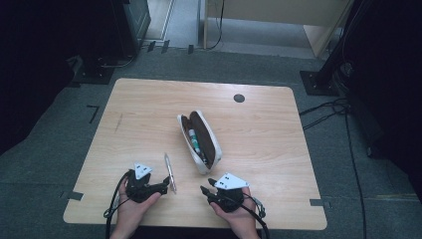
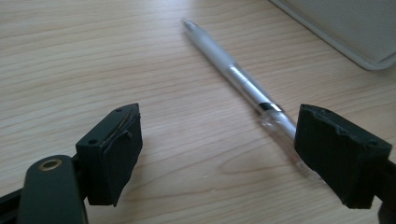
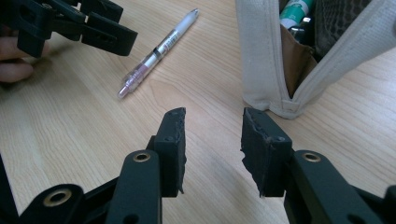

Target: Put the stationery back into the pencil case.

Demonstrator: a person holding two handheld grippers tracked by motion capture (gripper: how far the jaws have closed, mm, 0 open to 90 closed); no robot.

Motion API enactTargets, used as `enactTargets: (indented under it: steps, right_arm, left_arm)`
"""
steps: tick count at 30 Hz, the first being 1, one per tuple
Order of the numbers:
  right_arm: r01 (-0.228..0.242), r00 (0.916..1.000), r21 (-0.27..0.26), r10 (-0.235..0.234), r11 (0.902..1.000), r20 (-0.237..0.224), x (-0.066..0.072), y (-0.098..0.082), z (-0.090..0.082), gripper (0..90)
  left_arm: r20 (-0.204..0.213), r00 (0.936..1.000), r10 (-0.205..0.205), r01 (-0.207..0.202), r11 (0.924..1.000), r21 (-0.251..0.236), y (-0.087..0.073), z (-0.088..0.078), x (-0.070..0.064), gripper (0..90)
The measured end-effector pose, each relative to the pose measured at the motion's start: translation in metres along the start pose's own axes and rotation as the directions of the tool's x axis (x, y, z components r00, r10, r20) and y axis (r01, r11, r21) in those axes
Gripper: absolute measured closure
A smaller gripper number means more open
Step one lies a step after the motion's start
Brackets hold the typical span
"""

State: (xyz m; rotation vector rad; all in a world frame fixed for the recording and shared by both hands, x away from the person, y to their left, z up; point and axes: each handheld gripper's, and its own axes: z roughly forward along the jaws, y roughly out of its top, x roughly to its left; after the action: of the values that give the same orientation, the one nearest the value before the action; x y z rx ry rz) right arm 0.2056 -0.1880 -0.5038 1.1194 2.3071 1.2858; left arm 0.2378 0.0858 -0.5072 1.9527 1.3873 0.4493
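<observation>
Left gripper (image 1: 166, 185): released, pen (image 1: 169, 172) at its 1 o'clock, untouched on table (image 1: 149, 104) | right gripper (image 1: 206, 191): released, holding nothing | open pencil case (image 1: 200, 141) at pen's 2 o'clock, near.

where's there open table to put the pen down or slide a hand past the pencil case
Bare wood lies left of the pencil case out to the table edge, behind it up to the round dark hole, and to its right. It is crowded at the near edge: the pen, left gripper and right gripper sit close together.
</observation>
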Motion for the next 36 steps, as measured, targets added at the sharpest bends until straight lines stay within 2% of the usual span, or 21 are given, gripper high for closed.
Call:
enactTargets:
  steps: [4, 10, 13, 17, 29, 32, 34, 36]
  right_arm:
    - [-0.005, 1.0, -0.002, 0.005, 1.0, 0.001, 0.0, -0.001, 0.001, 60.4]
    - [-0.016, 0.9998, -0.004, 0.016, 0.9999, 0.009, -0.001, -0.003, 0.0, 60.4]
    - [-0.016, 0.9998, 0.001, 0.016, 0.9999, 0.012, -0.001, -0.004, 0.0, 60.4]
    - [-0.014, 0.9998, -0.006, 0.014, 0.9999, 0.016, -0.002, -0.004, -0.002, 60.4]
    - [-0.012, 0.9997, 0.001, 0.012, 0.9999, 0.021, -0.003, -0.006, -0.002, 60.4]
    - [-0.015, 0.9997, -0.003, 0.015, 0.9999, 0.021, -0.003, -0.006, -0.003, 60.4]
    - [-0.016, 0.9997, -0.004, 0.016, 0.9999, 0.02, -0.004, -0.006, -0.003, 60.4]
    - [-0.015, 0.9997, 0.0, 0.015, 0.9999, 0.021, -0.005, -0.006, -0.003, 60.4]
  left_arm:
    - [-0.008, 0.9996, 0.027, -0.027, 0.9996, 0.008, -0.001, 0.005, -0.008, 15.9]
    - [-0.017, 0.9982, 0.057, -0.057, 0.9984, 0.003, -0.002, 0.004, -0.013, 19.2]
    - [-0.003, 0.9988, 0.048, -0.048, 0.9986, -0.022, -0.001, 0.0, -0.013, 19.4]
    - [-0.001, 0.9999, 0.015, -0.015, 0.9985, -0.052, 0.002, -0.005, -0.011, 19.6]
    - [-0.029, 0.9981, 0.054, -0.054, 0.9985, -0.005, -0.001, 0.01, -0.03, 19.6]
    - [-0.054, 0.9957, 0.076, -0.076, 0.9971, -0.002, -0.002, 0.011, -0.032, 24.7]
    - [-0.051, 0.9951, 0.085, -0.085, 0.9964, 0.002, -0.002, 0.012, -0.033, 30.2]
    - [-0.027, 0.9963, 0.082, -0.082, 0.9966, -0.006, -0.002, 0.01, -0.032, 34.7]
